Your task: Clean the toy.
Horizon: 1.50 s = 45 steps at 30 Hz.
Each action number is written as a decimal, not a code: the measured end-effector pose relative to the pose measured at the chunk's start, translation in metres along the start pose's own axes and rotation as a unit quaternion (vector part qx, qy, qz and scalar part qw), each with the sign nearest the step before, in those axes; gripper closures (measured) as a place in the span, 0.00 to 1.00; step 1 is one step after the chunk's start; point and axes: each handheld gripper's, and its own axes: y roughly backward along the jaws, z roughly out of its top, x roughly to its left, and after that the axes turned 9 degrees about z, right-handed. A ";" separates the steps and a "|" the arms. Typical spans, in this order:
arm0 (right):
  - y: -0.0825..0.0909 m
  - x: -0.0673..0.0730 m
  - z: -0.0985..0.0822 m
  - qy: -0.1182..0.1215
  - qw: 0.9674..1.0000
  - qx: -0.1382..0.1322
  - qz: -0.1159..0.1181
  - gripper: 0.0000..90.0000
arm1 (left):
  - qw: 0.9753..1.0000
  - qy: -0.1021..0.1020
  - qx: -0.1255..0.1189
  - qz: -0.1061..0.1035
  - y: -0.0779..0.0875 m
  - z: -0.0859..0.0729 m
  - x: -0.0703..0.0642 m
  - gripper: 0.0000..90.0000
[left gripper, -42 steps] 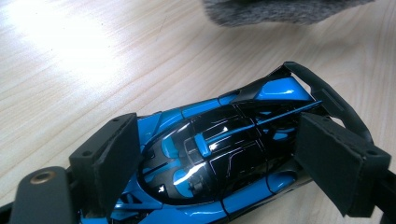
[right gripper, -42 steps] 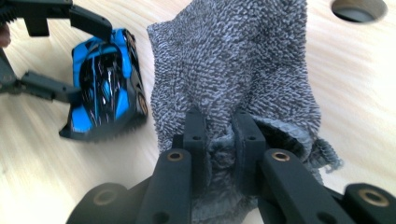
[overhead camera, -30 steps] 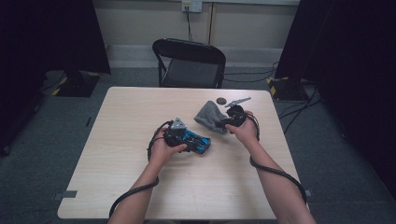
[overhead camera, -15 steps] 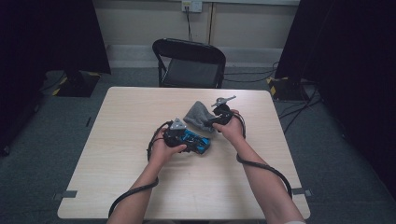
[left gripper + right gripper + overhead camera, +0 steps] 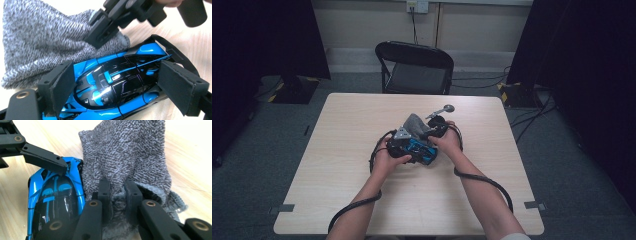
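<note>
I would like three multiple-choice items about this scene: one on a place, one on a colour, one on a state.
1. Where does the chair stand?
A. behind the table's far edge
B. on the table
C. at the table's left side

2. What colour is the toy car?
A. red and white
B. blue and black
C. yellow

3. What does the right gripper do?
A. stands open over bare table
B. pinches the grey cloth
C. holds the car

Key: 1 A, it stands beyond the table in the high view. 2 B, blue body with black panels. 3 B, cloth is bunched between its closed jaws.
</note>
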 end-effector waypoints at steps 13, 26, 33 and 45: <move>-0.001 0.001 -0.003 0.033 0.999 0.010 0.003 0.87 | 1.000 0.001 -0.001 0.000 0.000 -0.001 0.000 0.16; 0.006 -0.002 -0.009 0.038 0.999 0.012 0.011 0.87 | 1.000 0.000 -0.003 0.000 0.000 -0.001 0.000 0.16; 0.013 -0.005 -0.015 0.039 0.999 0.018 0.014 0.87 | 1.000 0.001 -0.002 0.001 0.001 -0.001 0.000 0.16; 0.026 -0.008 -0.027 0.042 0.999 0.020 0.020 0.87 | 1.000 0.001 0.001 -0.001 0.001 0.000 0.001 0.16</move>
